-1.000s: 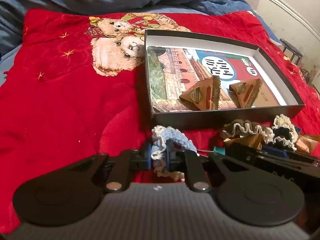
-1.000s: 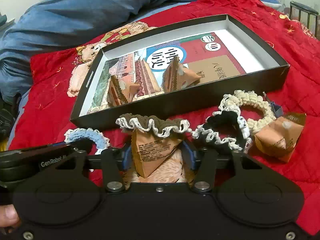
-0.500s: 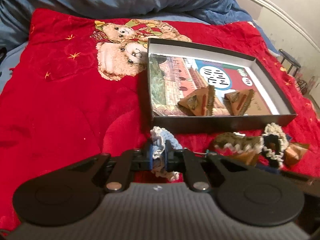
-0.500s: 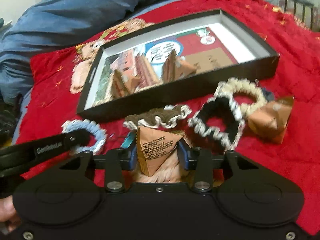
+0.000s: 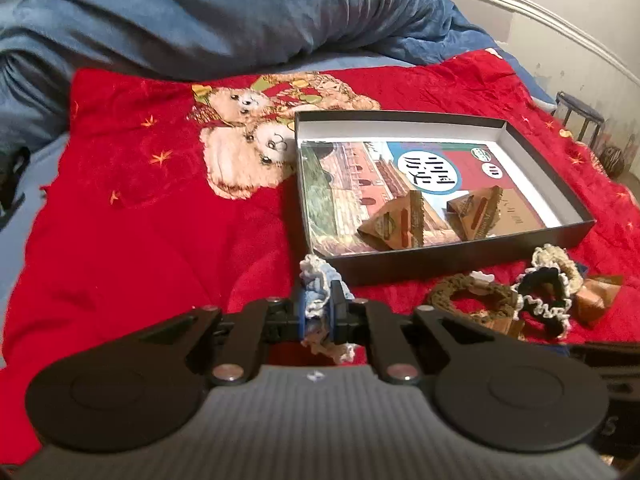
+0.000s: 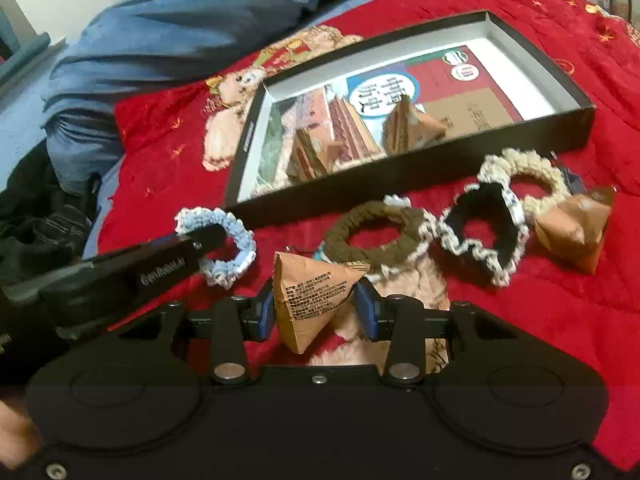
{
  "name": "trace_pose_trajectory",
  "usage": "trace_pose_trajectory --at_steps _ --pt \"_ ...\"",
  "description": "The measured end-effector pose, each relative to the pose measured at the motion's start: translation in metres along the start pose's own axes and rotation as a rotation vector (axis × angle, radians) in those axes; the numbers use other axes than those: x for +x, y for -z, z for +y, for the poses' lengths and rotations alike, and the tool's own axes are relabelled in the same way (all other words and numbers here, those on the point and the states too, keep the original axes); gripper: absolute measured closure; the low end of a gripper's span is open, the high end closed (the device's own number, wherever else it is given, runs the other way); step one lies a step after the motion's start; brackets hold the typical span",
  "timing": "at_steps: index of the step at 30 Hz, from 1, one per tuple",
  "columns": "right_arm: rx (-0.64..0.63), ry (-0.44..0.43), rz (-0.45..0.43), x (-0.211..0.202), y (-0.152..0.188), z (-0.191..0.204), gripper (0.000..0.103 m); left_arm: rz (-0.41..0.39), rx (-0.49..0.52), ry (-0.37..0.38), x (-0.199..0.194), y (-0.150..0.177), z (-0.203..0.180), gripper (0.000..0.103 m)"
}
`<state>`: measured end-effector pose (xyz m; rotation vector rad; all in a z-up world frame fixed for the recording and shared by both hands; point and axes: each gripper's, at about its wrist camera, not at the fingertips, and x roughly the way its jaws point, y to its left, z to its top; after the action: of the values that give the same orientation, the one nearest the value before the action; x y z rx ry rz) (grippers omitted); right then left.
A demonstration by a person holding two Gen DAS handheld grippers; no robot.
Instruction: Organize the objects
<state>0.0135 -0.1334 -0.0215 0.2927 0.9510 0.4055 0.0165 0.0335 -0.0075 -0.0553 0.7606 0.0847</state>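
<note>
My left gripper (image 5: 319, 308) is shut on a light-blue crocheted scrunchie (image 5: 316, 288), lifted off the red blanket; the right wrist view shows that scrunchie (image 6: 224, 244) in the left gripper's tips. My right gripper (image 6: 316, 308) is shut on a brown triangular paper packet (image 6: 312, 300), raised above the blanket. A black shallow box (image 5: 460, 258) lies ahead with two similar packets (image 5: 394, 226) inside. On the blanket in front of the box lie a brown scrunchie (image 6: 372, 236), a black-and-white scrunchie (image 6: 484, 236), a cream scrunchie (image 6: 528, 176) and another packet (image 6: 572, 232).
A red blanket (image 5: 140, 220) with a teddy-bear print covers the bed. A rumpled blue duvet (image 5: 220, 16) lies behind it. A dark stool (image 5: 580, 116) stands beyond the bed's right edge. Dark clothing (image 6: 36, 216) sits at the left.
Both grippers have risen and drawn back from the box. The blue scrunchie and the brown packet came up with them, and the brown scrunchie now lies uncovered on the blanket.
</note>
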Motion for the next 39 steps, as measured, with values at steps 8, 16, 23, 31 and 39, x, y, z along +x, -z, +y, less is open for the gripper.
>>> trace_pose_trajectory --at_steps 8,16,23,31,39 --pt "-0.007 -0.069 0.007 0.01 -0.007 0.006 0.064 0.004 -0.037 -0.025 0.001 -0.003 0.01 0.089" --pt "-0.005 -0.091 -0.031 0.008 -0.013 0.012 0.064 -0.046 -0.052 -0.036 -0.008 -0.013 0.022 0.088" --pt "0.007 -0.105 -0.093 0.002 -0.029 0.008 0.064 -0.105 -0.076 -0.034 -0.019 -0.023 0.032 0.088" --pt "0.034 -0.242 -0.251 -0.025 -0.058 -0.01 0.064 -0.225 -0.11 0.045 -0.04 -0.028 0.029 0.088" --pt "0.128 -0.277 -0.308 -0.043 -0.088 -0.041 0.064 -0.359 -0.055 0.104 -0.062 -0.051 0.016 0.088"
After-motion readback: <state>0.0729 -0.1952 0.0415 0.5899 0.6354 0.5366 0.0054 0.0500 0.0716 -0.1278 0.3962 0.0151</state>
